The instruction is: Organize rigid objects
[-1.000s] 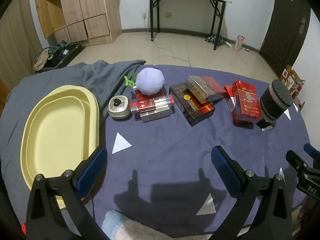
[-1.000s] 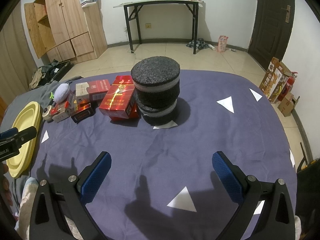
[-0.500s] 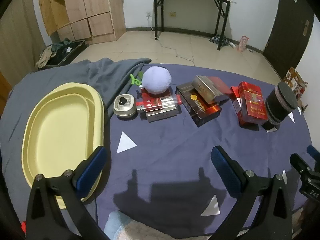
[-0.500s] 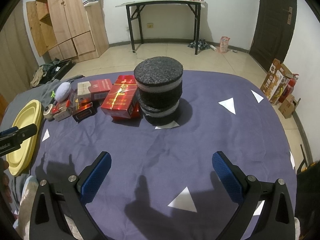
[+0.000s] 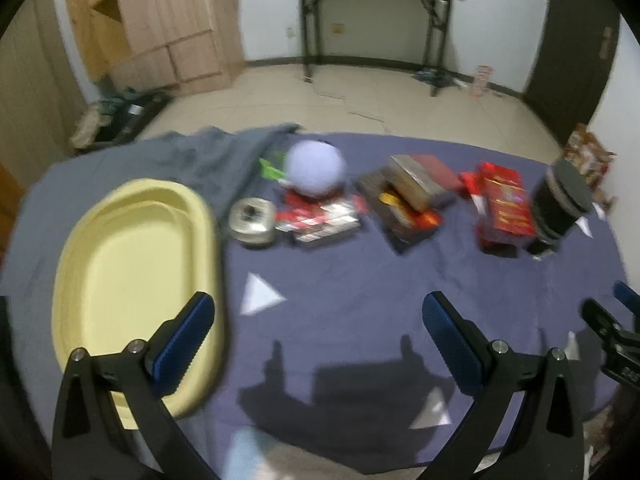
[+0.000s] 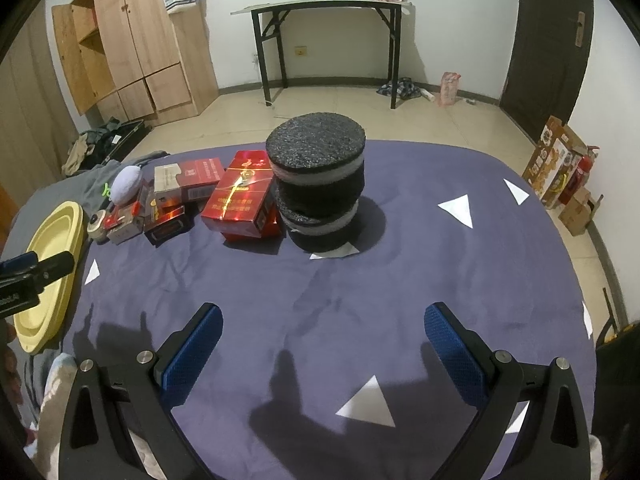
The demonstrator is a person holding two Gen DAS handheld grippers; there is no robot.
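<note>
Left wrist view now motion-blurred, sharp half a second ago; layout unchanged. Left gripper (image 5: 318, 322) jaws wide apart, holding nothing, above the purple-clothed bench (image 5: 340, 280) beside the pale yellow oval plastic tray (image 5: 132, 280). Right gripper (image 6: 322, 334) jaws equally apart, empty. Red cardboard box (image 6: 240, 200) touches the black-and-white foam cylinder stack (image 6: 320, 196) mid-bench. Box lettering unreadable.

Spare home room: wooden wardrobe (image 6: 132, 40) at 10 o'clock, folding table (image 6: 324, 4) at 12, tiled floor (image 6: 420, 120), dark door (image 6: 548, 36) at 2.
</note>
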